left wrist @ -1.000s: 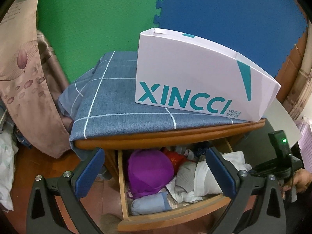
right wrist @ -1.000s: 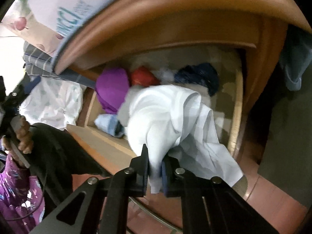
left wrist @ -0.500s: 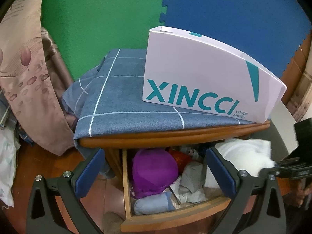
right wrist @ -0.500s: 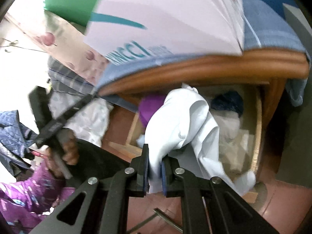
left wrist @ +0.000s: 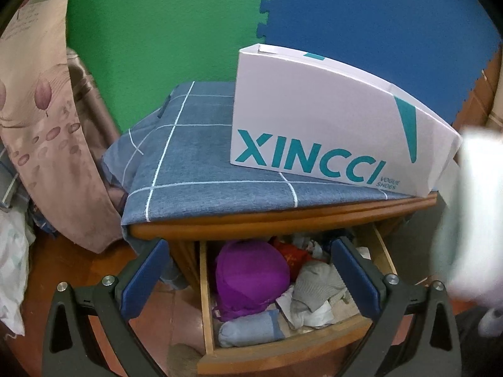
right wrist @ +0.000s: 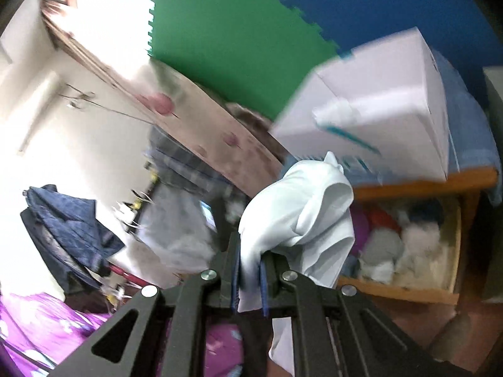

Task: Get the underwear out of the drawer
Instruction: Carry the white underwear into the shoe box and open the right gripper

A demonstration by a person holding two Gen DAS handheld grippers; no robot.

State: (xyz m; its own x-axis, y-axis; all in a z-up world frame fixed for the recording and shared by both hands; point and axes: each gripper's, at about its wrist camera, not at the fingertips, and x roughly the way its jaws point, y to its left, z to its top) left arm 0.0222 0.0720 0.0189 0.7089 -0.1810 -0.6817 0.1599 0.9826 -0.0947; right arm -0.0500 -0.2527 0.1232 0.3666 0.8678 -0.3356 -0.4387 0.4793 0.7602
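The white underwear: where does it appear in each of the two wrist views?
Left wrist: white underwear is a blurred shape at the right edge, beside the drawer.
Right wrist: centre, clamped in the right gripper jaws.
Shared landmark: the white shoe box on the nightstand.

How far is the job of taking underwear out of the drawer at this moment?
Done: the drawer stands open, and a white garment is already out of it, hanging clear in front. In hand: the right tongs are shut on that garment. The left tongs are open and hold nothing. Left: setting the garment down somewhere. A purple piece and other clothes remain in the drawer.
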